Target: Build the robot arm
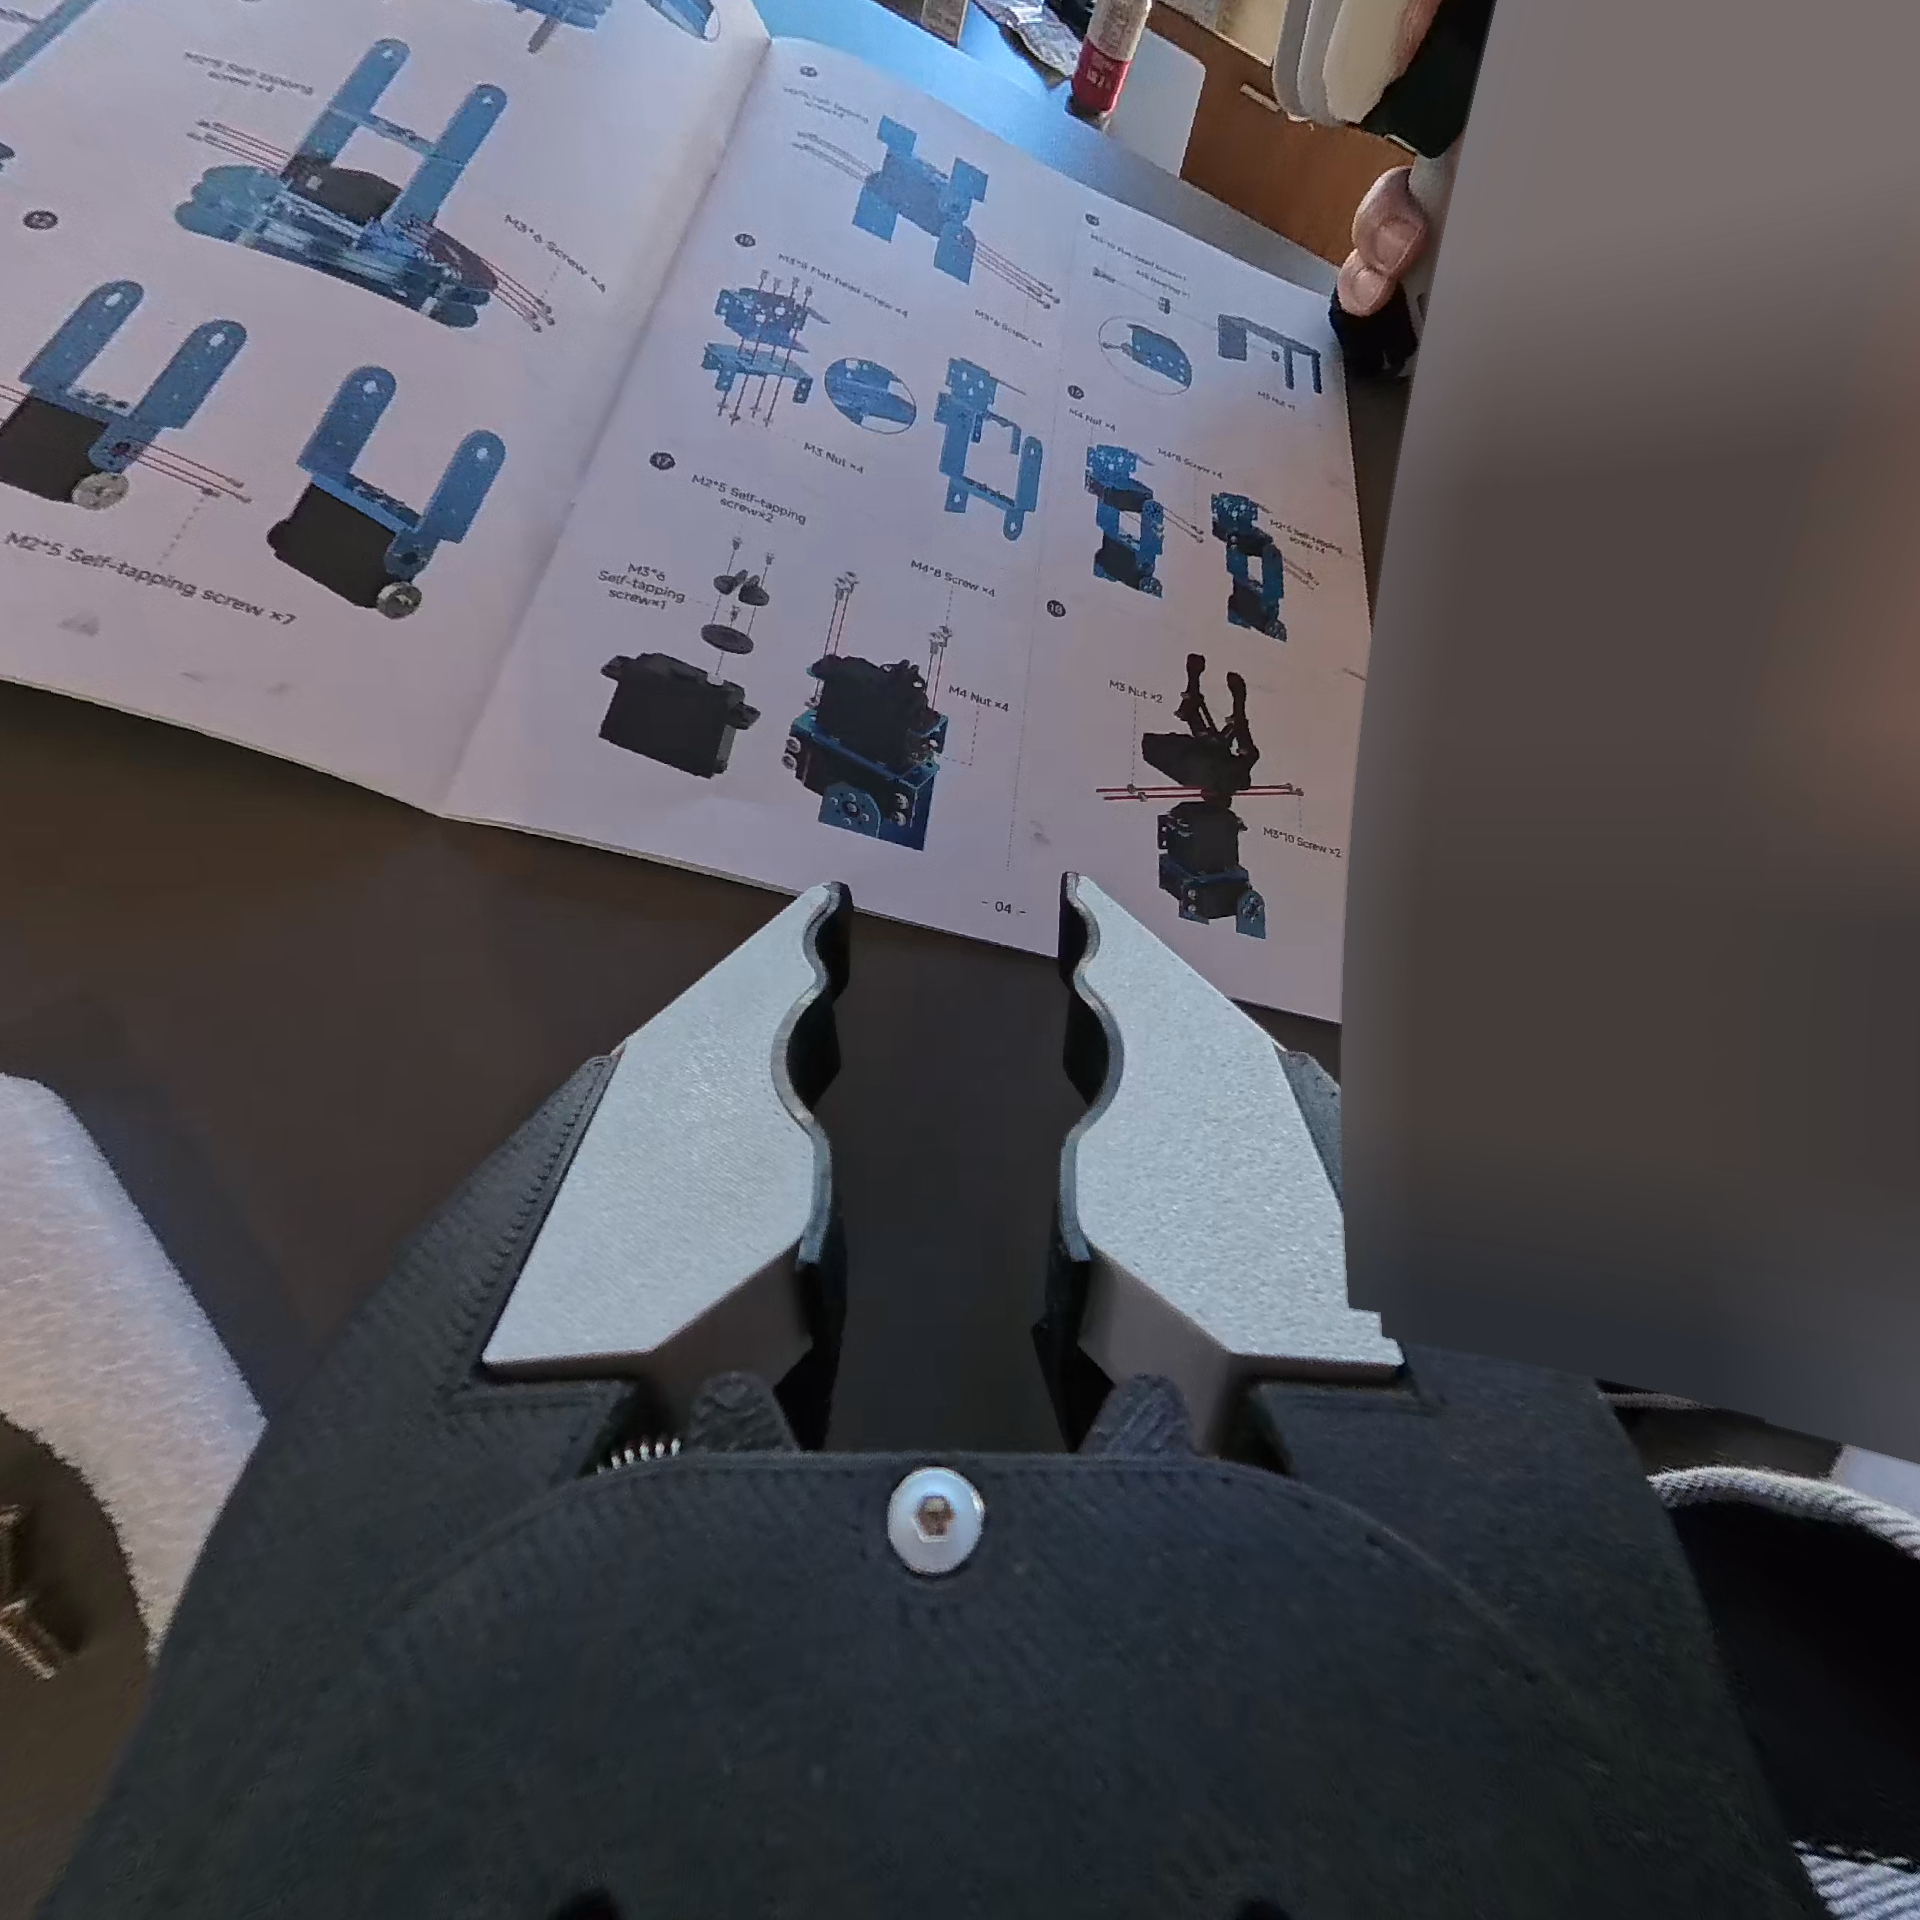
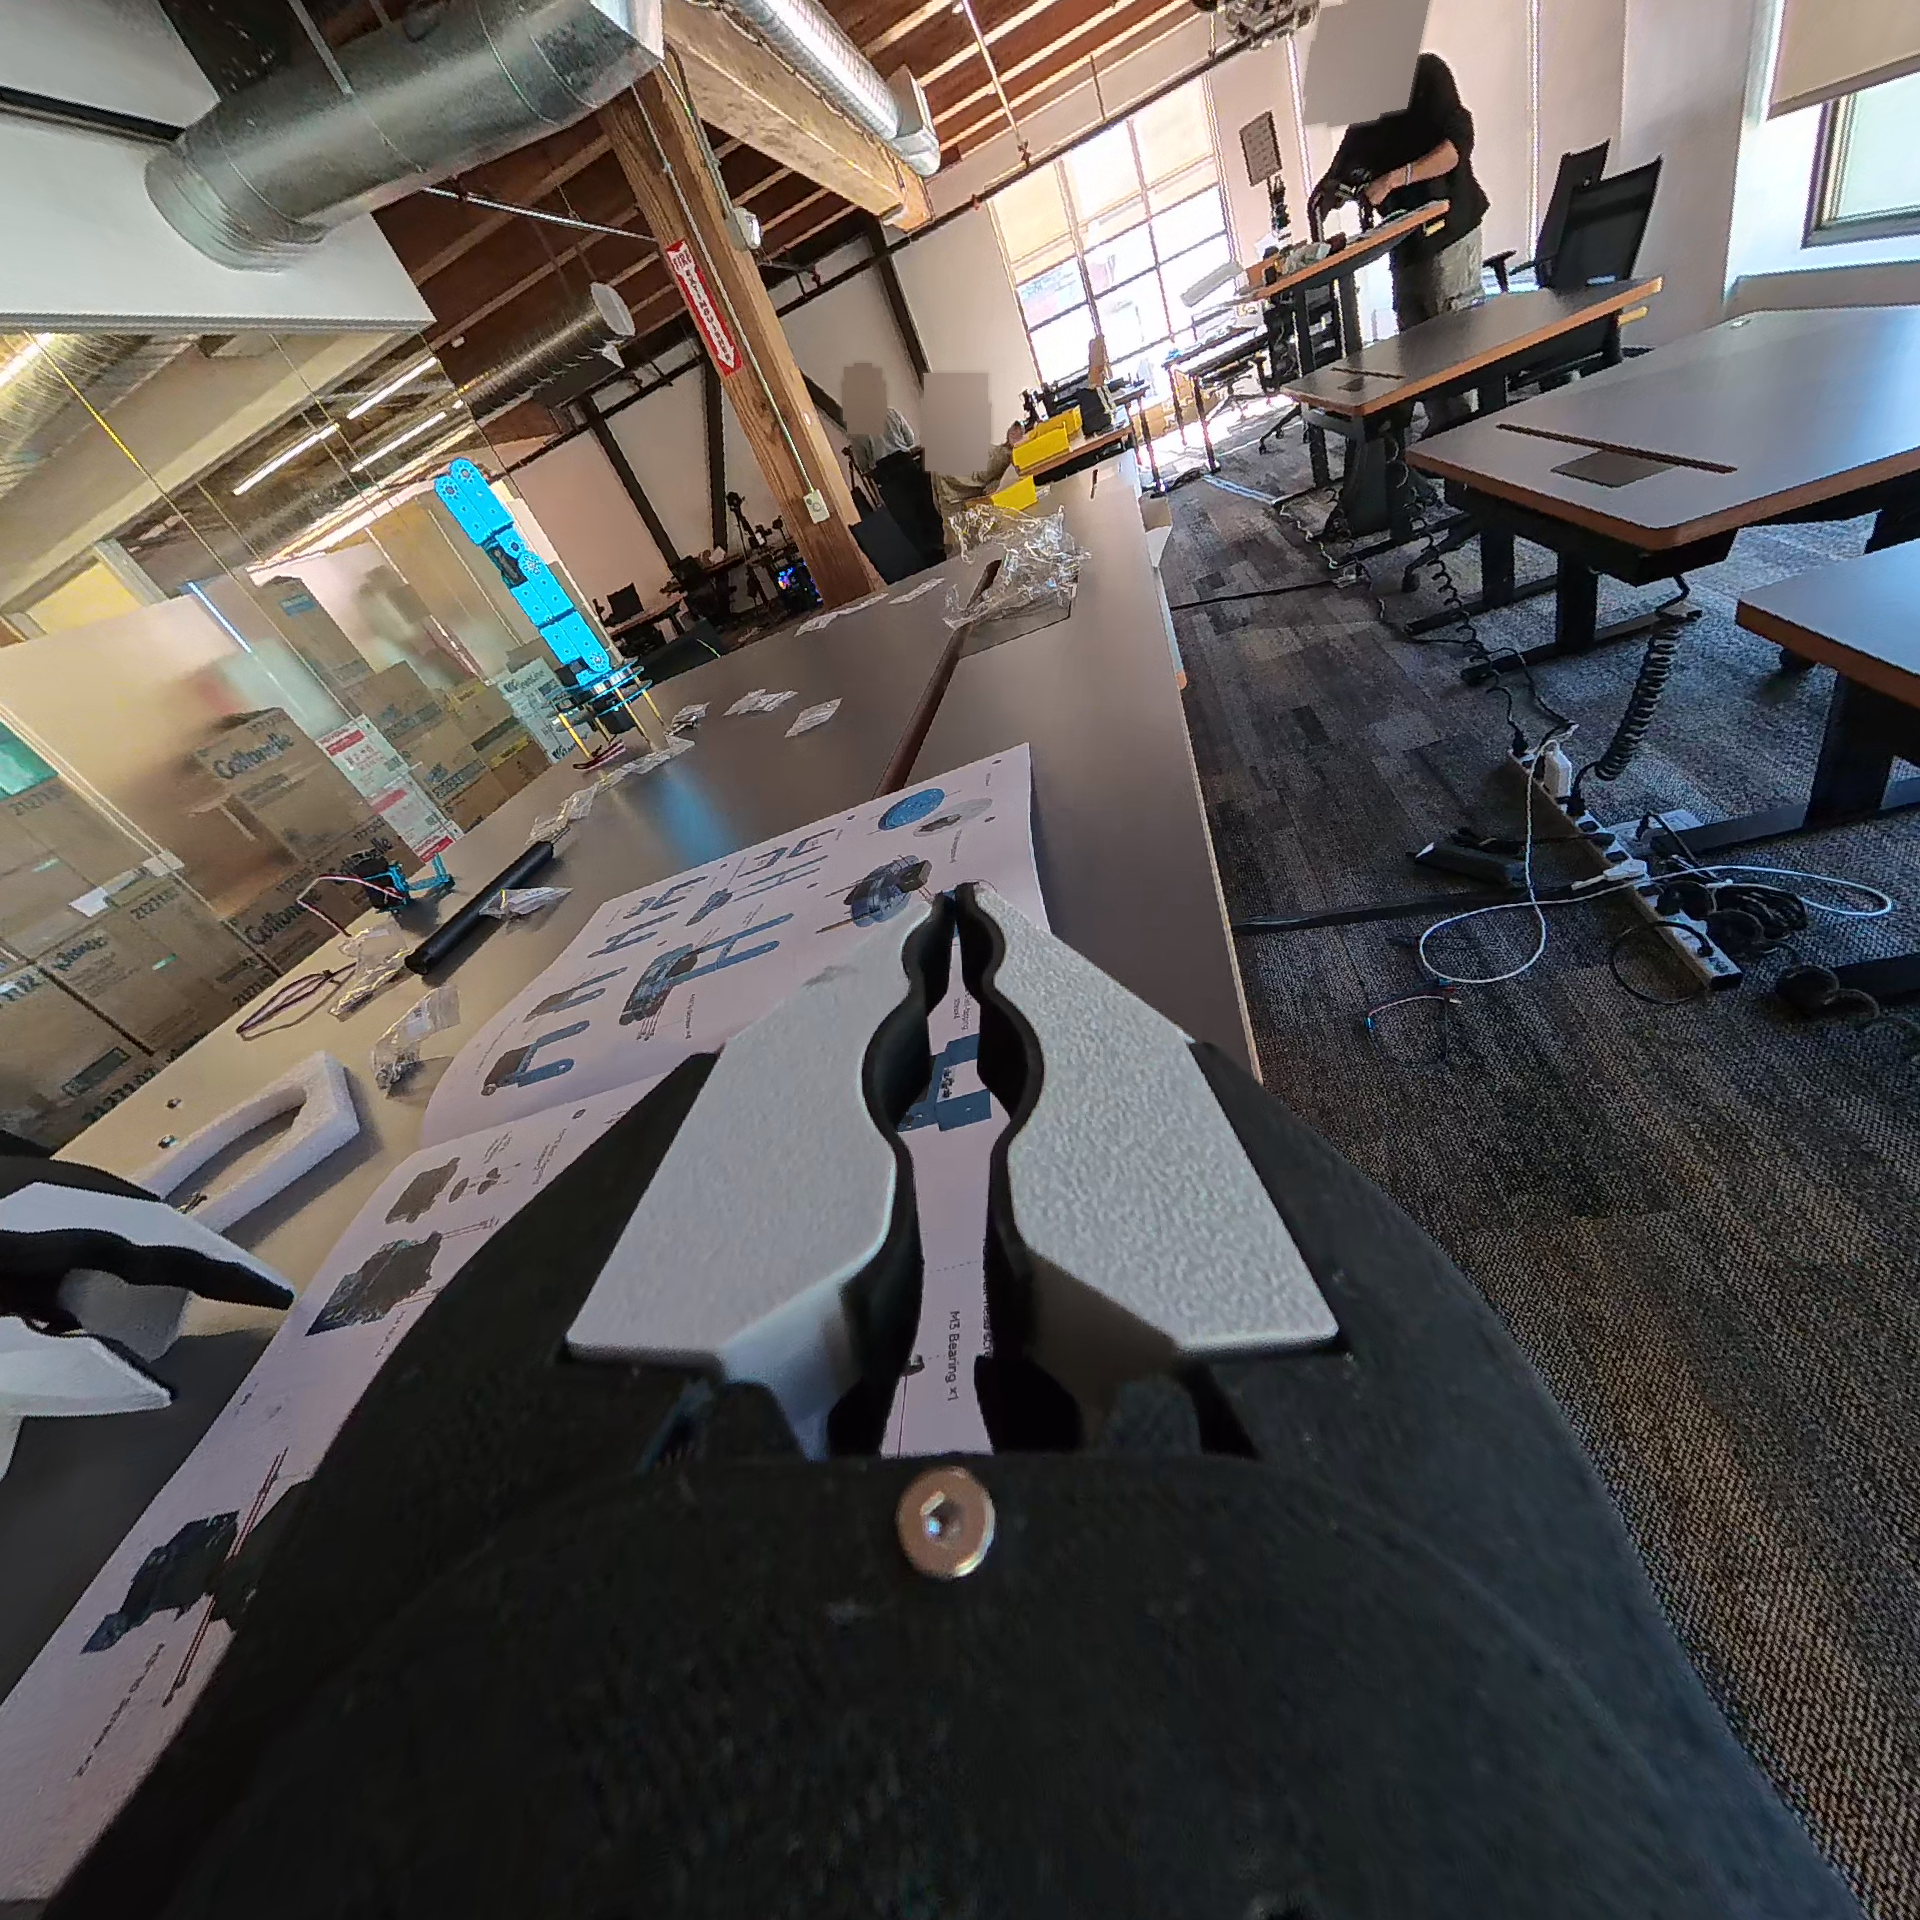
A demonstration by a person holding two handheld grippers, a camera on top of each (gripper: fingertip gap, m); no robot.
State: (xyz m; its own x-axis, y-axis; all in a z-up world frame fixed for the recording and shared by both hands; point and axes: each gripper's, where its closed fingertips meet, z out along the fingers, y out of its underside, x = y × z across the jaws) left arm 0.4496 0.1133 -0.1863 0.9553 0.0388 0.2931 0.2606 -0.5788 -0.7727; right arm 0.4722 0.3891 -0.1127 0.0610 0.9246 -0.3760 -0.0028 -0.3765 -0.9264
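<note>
Hovering left gripper (image 1: 954, 902) agape — booklet (image 1: 831, 416), right gripper (image 2: 956, 902) closed

An open instruction booklet (image 1: 665, 416) lies flat on the dark tabletop (image 1: 312, 883), its white pages printed with blue and black assembly diagrams; its near edge sits just beyond the left gripper (image 1: 954, 899), whose fingers stand apart

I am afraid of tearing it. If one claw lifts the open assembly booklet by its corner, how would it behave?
The booklet looks like thin paper, so it would probably droop rather than stay flat. It lies open along a centre fold, so the free half may swing or close. It seems light; the open left claw, just short of its near edge, could likely slide it on the smooth table.
</note>
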